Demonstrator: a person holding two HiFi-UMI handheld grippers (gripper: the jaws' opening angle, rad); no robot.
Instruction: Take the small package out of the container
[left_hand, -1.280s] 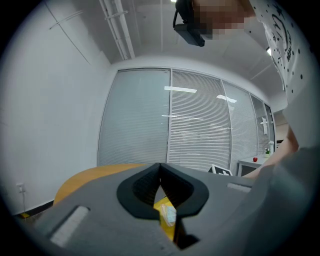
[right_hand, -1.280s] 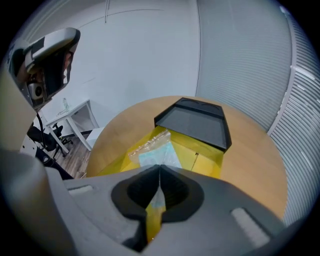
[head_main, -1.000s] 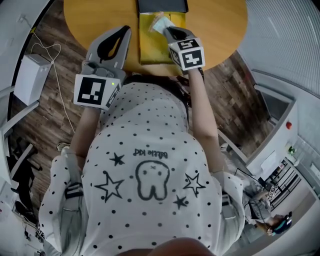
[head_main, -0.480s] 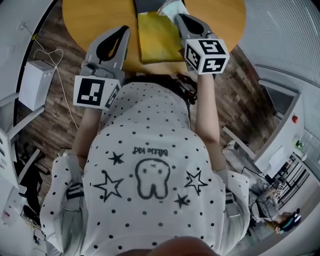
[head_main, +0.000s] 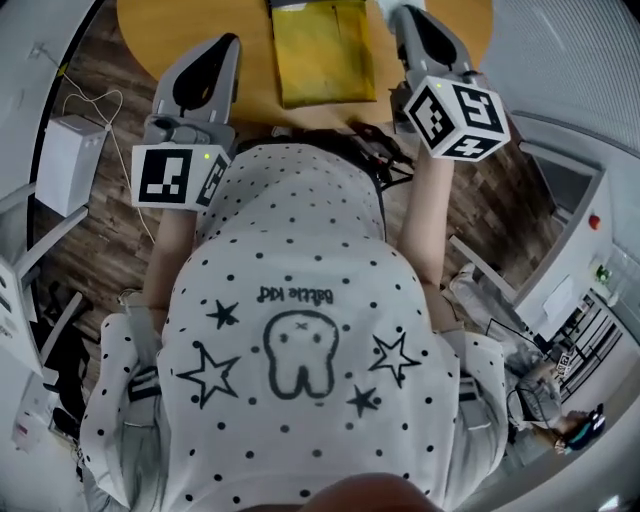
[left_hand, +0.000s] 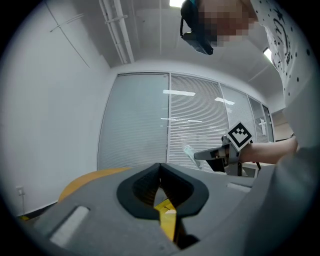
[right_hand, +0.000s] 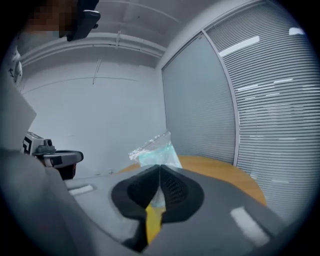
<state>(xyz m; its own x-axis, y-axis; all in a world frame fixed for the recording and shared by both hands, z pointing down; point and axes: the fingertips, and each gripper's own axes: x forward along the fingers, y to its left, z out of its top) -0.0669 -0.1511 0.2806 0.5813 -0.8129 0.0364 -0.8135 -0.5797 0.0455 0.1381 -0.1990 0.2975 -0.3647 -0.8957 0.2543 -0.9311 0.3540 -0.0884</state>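
Package: clear bag with pale teal contents, upper middle of the right gripper view, sticking up past the jaw tips.
Right jaws: right gripper is closed tight on the package's lower edge, with only a thin margin of film between the pads.
Left jaws: left gripper is closed with its tips meeting and nothing held. The yellow in the gap behind them looks like the container beyond.
Container: flat yellow envelope, top centre of the head view, lying on the orange surface between the two grippers. Neither seems to touch it.
Stage: the package looks clear of the container, held in the air to its right. As I judge it, only setting it down remains.
Risk, slip: the film is slick and the grip shallow, so a quick swing could pull the bag free. It might then fall past the surface's round edge to the floor.
Risk, placement: opening the jaws over the container would drop the package back onto it.
Risk, contents: a hard squeeze may crease the bag. I cannot tell what is inside.
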